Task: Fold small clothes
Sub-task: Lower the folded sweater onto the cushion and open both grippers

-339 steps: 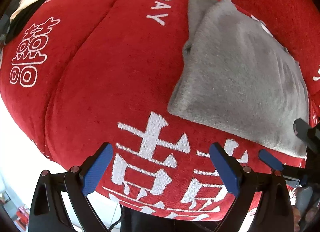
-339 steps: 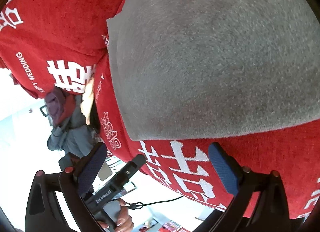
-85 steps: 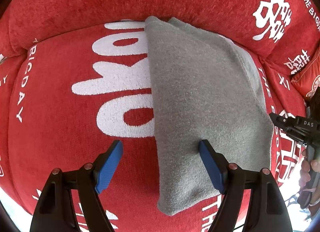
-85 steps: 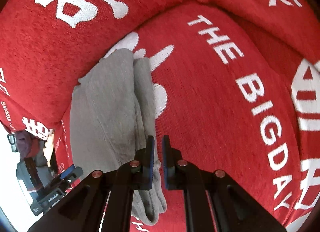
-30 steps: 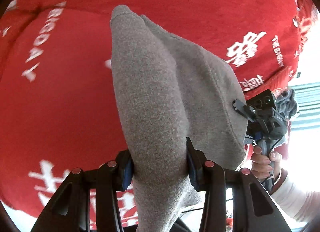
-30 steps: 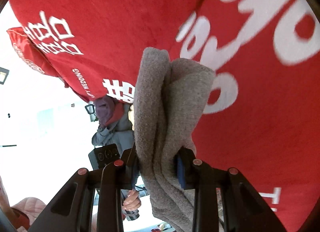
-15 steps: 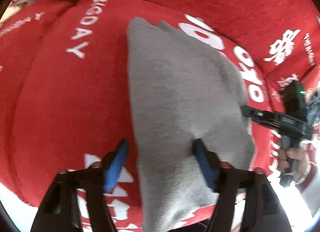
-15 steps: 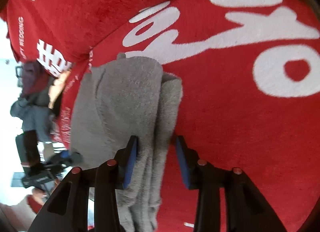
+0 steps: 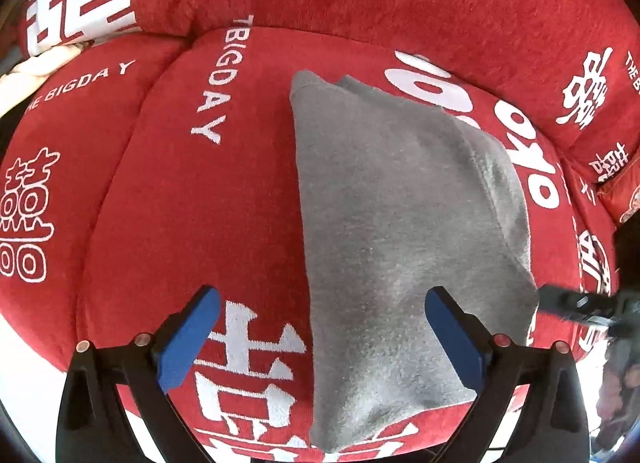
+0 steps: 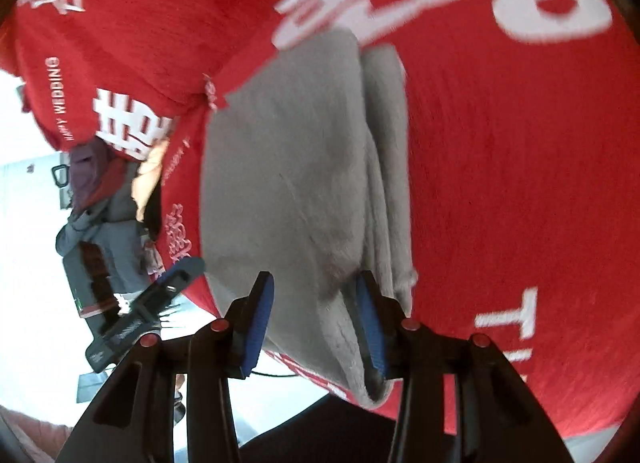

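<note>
a: red cushion (image 9: 192,223) with white lettering serves as our work surface. report the left gripper (image 9: 320,339).

b: we read its jaws as spread wide, blue pads clear on both sides, nothing held. the folded grey garment (image 9: 400,223) lies flat on the cushion, its near end between the left fingers but untouched by them.

a: and the right gripper (image 10: 316,319)?

b: we see its jaws parted to a narrower gap, straddling the garment's near edge. contact with the pads cannot be confirmed from the blurred right view, so we cannot tell whether it grips.

a: why is the garment set there?

b: we judge the seat gives flat support so the layers hold their shape. the stacked edges are visible along the right side in the right wrist view. beyond the cushion edge, a bright floor and some dark clutter are visible.
</note>
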Tool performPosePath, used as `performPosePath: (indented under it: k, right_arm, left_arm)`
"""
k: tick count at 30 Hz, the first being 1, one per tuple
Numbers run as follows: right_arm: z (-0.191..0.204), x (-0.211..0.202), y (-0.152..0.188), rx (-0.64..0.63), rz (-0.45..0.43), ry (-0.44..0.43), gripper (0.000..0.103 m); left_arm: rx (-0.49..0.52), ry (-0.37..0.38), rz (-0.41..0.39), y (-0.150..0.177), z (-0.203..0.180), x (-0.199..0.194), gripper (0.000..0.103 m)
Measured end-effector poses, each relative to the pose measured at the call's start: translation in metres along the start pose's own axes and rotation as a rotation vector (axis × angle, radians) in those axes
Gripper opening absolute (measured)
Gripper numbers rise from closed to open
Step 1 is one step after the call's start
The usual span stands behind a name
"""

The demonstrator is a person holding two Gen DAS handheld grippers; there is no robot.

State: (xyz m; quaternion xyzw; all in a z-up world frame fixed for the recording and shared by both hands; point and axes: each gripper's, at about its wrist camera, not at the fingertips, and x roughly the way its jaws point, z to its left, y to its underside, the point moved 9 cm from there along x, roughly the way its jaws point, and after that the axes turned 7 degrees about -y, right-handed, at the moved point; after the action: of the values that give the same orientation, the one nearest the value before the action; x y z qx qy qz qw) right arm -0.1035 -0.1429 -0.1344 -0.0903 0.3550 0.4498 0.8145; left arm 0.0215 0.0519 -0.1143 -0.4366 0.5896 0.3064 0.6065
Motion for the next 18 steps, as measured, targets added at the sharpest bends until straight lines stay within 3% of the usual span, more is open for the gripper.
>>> performPosePath:
  k: [1,2,7,10,15,18]
  right_arm:
    - [0.000,0.002,0.002,-0.004,0.004,0.006,0.009]
    - [0.002,0.002,0.003,-0.029,0.000,0.030,0.007]
    - [-0.018,0.012,0.007,-0.104,-0.007,0.206,0.007]
    - [-0.023,0.013,0.010,-0.091,-0.019,0.191,0.007]
    - [-0.017,0.012,0.016,-0.136,-0.007,0.262,0.007]
    - [-0.013,0.004,0.018,-0.107,-0.023,0.252,0.007]
  left_arm:
    - [0.000,-0.001,0.003,0.000,-0.001,-0.001,0.102]
    - [-0.001,-0.001,0.004,0.000,-0.002,-0.002,0.102]
    - [0.003,-0.012,0.018,0.005,-0.003,0.001,0.102]
    - [-0.009,-0.048,0.064,0.013,0.002,0.009,0.102]
    - [0.011,-0.071,0.081,0.019,0.003,0.007,0.102]
    - [0.019,-0.080,0.092,0.022,0.002,0.004,0.102]
